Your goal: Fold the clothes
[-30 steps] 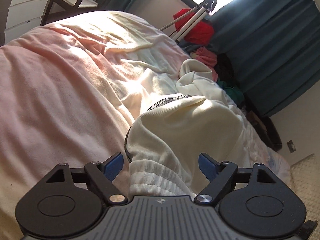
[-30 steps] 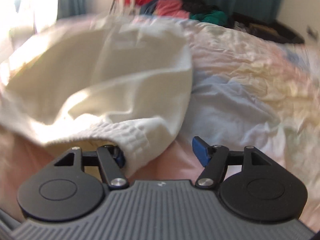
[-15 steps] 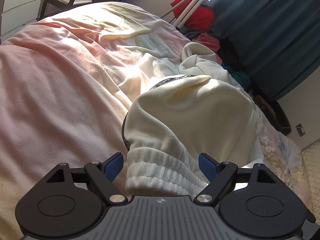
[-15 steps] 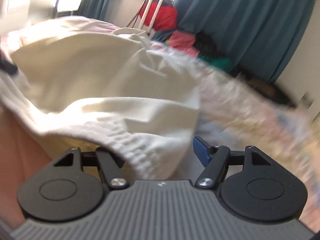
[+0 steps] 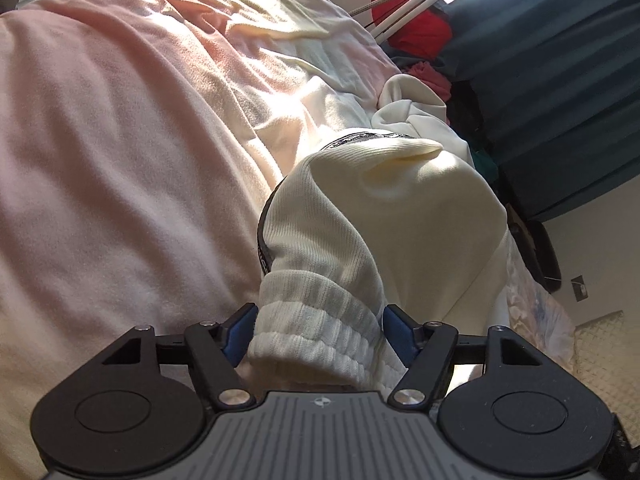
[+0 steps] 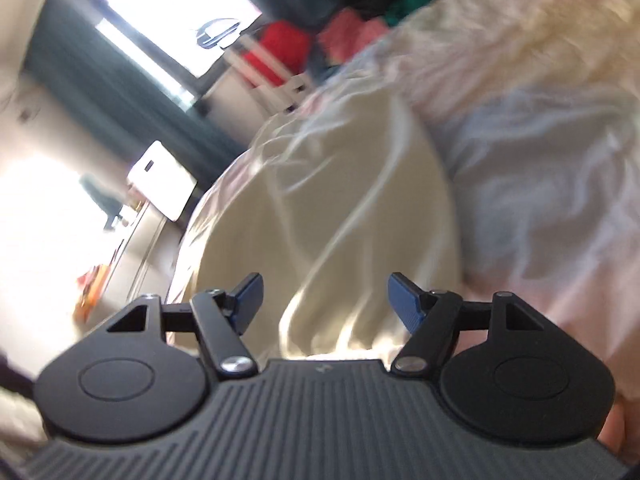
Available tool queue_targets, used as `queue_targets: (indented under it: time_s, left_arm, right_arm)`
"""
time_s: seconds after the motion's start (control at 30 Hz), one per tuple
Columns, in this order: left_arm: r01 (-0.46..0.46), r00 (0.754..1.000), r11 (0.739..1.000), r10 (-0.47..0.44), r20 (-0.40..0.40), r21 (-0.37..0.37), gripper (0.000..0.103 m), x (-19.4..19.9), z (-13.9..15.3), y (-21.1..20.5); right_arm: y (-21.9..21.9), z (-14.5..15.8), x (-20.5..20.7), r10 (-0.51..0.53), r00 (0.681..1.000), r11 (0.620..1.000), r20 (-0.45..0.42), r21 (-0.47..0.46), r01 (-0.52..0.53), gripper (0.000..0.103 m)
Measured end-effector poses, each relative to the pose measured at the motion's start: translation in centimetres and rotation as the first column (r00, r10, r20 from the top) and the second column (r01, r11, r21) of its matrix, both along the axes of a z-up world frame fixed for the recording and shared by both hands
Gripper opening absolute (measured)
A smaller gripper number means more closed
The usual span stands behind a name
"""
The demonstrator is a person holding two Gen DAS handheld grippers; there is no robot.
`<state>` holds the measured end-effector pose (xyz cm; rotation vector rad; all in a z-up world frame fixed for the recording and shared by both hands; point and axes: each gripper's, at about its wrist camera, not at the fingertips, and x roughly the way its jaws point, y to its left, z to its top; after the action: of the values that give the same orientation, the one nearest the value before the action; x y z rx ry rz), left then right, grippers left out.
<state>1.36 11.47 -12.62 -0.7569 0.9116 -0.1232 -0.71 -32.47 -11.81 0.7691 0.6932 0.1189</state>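
Note:
A cream knit garment (image 5: 380, 216) with a ribbed hem and a dark lettered band lies bunched on the pink bedcover (image 5: 104, 168). My left gripper (image 5: 318, 334) has its blue pads on both sides of the ribbed hem (image 5: 320, 320), which fills the gap between them. In the blurred, tilted right wrist view, the same cream garment (image 6: 340, 200) lies ahead. My right gripper (image 6: 332, 300) is open with nothing between its fingers.
A second white garment (image 5: 416, 108) lies behind the cream one. A pile of red, pink and green clothes (image 5: 420, 36) and a white drying rack (image 5: 404, 0) stand by dark teal curtains (image 5: 560, 80). The bed's right edge drops to a beige rug (image 5: 600, 360).
My left gripper's pads have closed in against the ribbed hem. My right gripper has let the hem go, rolled sideways and swung quickly, blurring its view.

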Motion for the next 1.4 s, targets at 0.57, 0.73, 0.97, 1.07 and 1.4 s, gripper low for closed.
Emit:
queue_targets:
  time_s: [0.57,0.73,0.97,1.07,1.4]
  left_arm:
    - [-0.111,0.985,0.987,0.125,0.115,-0.120,0.017,-1.1,1.8,2.3]
    - [-0.140,0.987,0.986,0.146,0.072,-0.086,0.017,-0.8,1.1,2.5]
    - [-0.127,0.992,0.989,0.128,0.011,-0.074,0.043,-0.1,-0.4,2.5]
    - [-0.127,0.992,0.989,0.128,0.006,-0.077,0.050,0.4,-1.0,2.4]
    - [-0.136,0.982,0.989,0.126,0.140,0.061,0.015,3.7,5.9,4.1]
  right_arm:
    - [1.4,-2.4,0.8,0.045,0.995,0.997,-0.091,0.070,-0.038,0.071]
    - [0.7,-4.0,1.3,-0.030,0.975,0.999,-0.222,0.030,0.038,0.072]
    - [2.8,-5.2,2.0,0.116,0.967,0.985,-0.228,0.152,-0.083,0.072]
    - [3.9,-5.0,1.9,0.077,0.967,0.996,-0.241,0.065,-0.063,0.053]
    - [7.7,-0.8,-0.5,0.141,0.986,0.987,-0.088,0.091,-0.133,0.024]
